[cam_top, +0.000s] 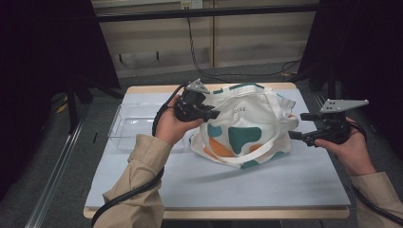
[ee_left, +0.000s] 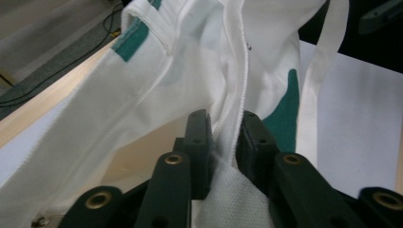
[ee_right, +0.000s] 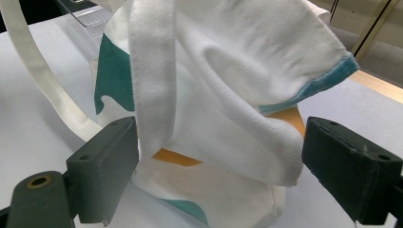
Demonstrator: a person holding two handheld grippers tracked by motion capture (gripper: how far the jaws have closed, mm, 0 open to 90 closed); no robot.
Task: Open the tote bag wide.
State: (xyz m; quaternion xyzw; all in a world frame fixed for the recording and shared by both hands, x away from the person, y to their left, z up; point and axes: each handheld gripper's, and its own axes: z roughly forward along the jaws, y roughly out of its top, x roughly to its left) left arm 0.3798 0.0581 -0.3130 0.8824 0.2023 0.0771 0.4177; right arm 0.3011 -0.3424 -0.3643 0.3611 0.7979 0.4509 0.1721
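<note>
A white tote bag [cam_top: 247, 126] with teal and orange patches lies slumped on the pale table [cam_top: 214, 183]. My left gripper [cam_top: 214, 114] is at the bag's left top edge. In the left gripper view its jaws [ee_left: 225, 137] pinch the stitched rim of the bag [ee_left: 190, 57]. My right gripper [cam_top: 295, 126] is at the bag's right side, jaws wide apart. In the right gripper view the bag's corner [ee_right: 237, 57] and a white strap [ee_right: 152, 71] sit between the open jaws [ee_right: 221, 161], with the strap close against the left pad.
A clear plastic tray [cam_top: 130, 124] stands on the table left of the bag, behind my left hand. A long white handle loops over the bag's front [cam_top: 237, 161]. Dark curtains and cables lie beyond the table's far edge.
</note>
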